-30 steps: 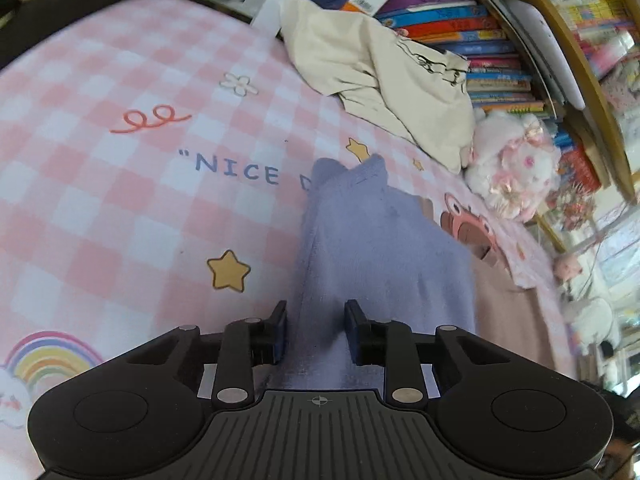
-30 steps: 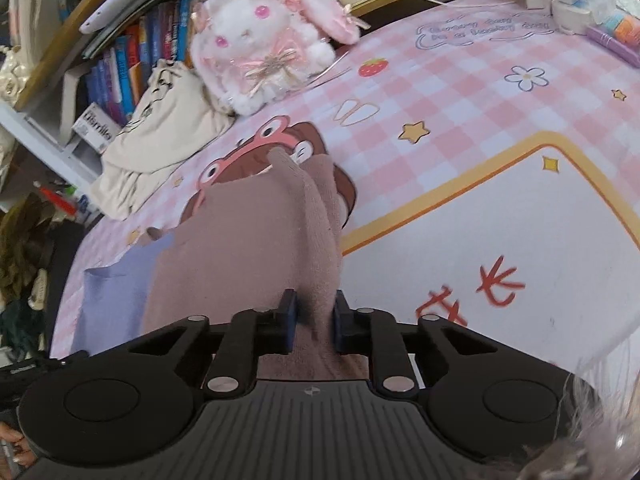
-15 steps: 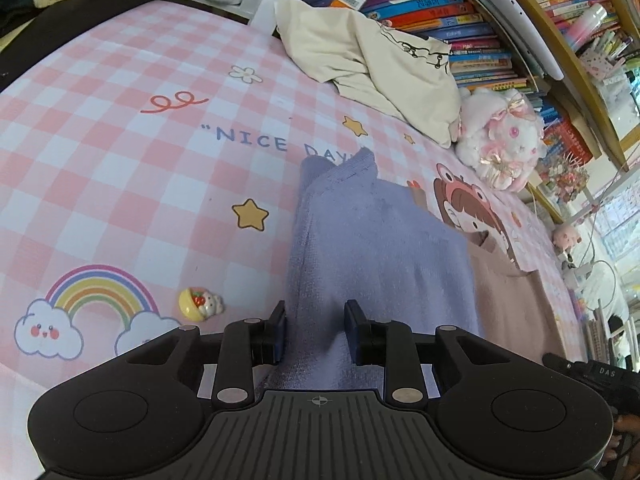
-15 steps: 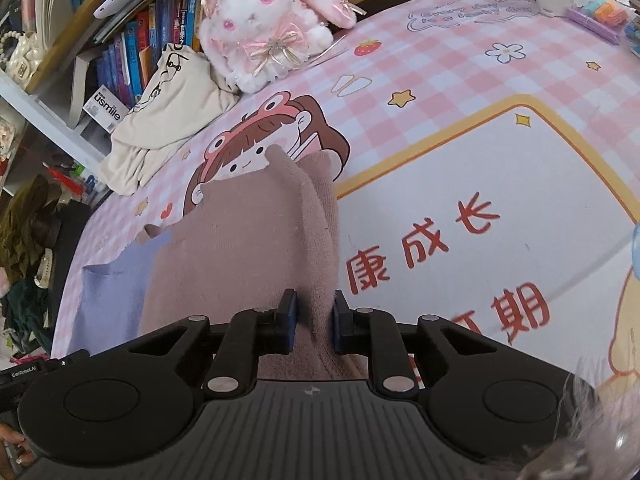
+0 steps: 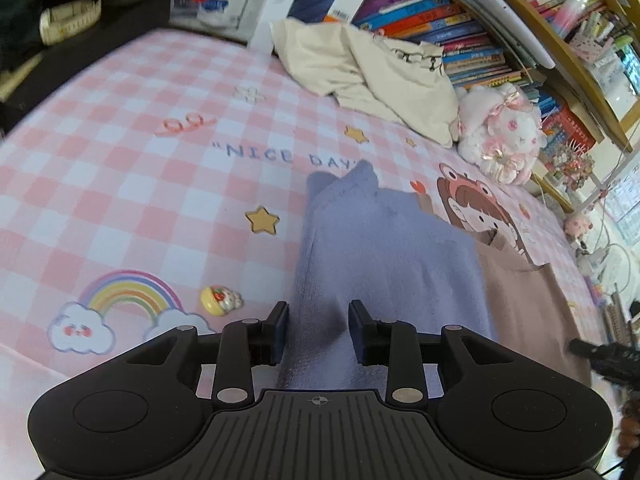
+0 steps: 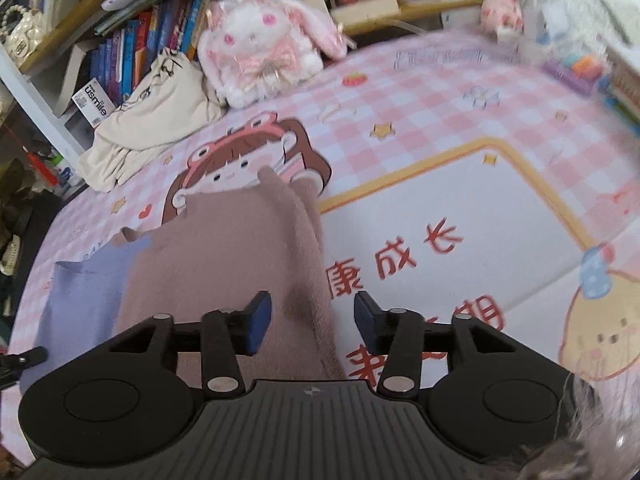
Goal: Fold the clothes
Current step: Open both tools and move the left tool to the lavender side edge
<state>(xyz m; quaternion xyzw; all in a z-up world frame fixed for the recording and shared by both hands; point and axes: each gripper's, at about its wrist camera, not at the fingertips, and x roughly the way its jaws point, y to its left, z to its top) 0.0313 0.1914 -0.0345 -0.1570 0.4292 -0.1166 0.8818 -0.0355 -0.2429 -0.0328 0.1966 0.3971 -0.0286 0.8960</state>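
A two-tone fleece garment lies flat on the pink checked mat: its lavender half [image 5: 384,256] is in front of my left gripper [image 5: 318,330], its brown half [image 6: 228,256] in front of my right gripper [image 6: 312,322]. Both grippers are open, with the cloth lying loose between the fingers. The brown half also shows at the right of the left wrist view [image 5: 524,296], the lavender half at the left of the right wrist view [image 6: 84,288]. A crumpled cream garment [image 5: 376,68] lies at the far edge of the mat by the books.
A white plush rabbit [image 6: 260,40] sits against the bookshelf [image 5: 452,28] behind the mat. A small round toy [image 5: 220,300] lies beside the rainbow print. Cables and small items [image 5: 592,240] crowd the far right edge.
Both grippers have opened and let go of the garment, which now lies flat on the mat. Both views have pulled back toward me a little.
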